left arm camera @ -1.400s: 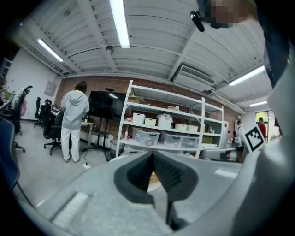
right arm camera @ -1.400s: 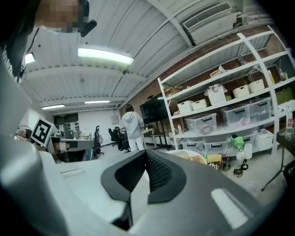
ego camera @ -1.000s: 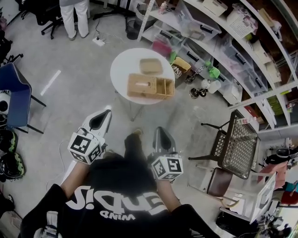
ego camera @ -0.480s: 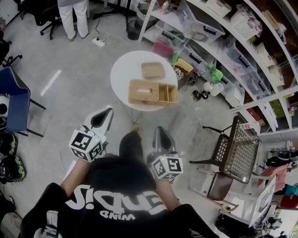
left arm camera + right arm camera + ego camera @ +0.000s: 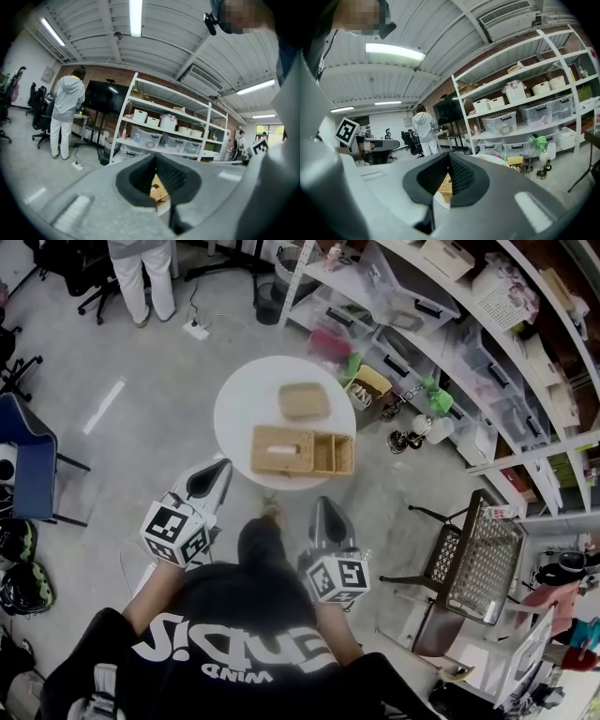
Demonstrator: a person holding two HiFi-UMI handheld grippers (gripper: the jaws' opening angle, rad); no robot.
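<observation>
**Closing in on the counter, both grippers empty**

Over the last second the round white counter (image 5: 236, 399) has slid down the head view toward the person. The compartmented wicker box (image 5: 302, 452) on its near edge now lies at 12 o'clock of the left gripper (image 5: 218, 468) and the right gripper (image 5: 322, 506), nearer than before but still apart from both. Each gripper has its jaws drawn together with nothing between them. In both gripper views, a sliver of the wicker box now shows past the jaws. A flat wicker tray (image 5: 303, 400) sits at 12 o'clock of the box, and the shelving (image 5: 422, 296) stands beyond at 1 o'clock. The approach looks unfinished, as neither gripper touches anything yet.
</observation>
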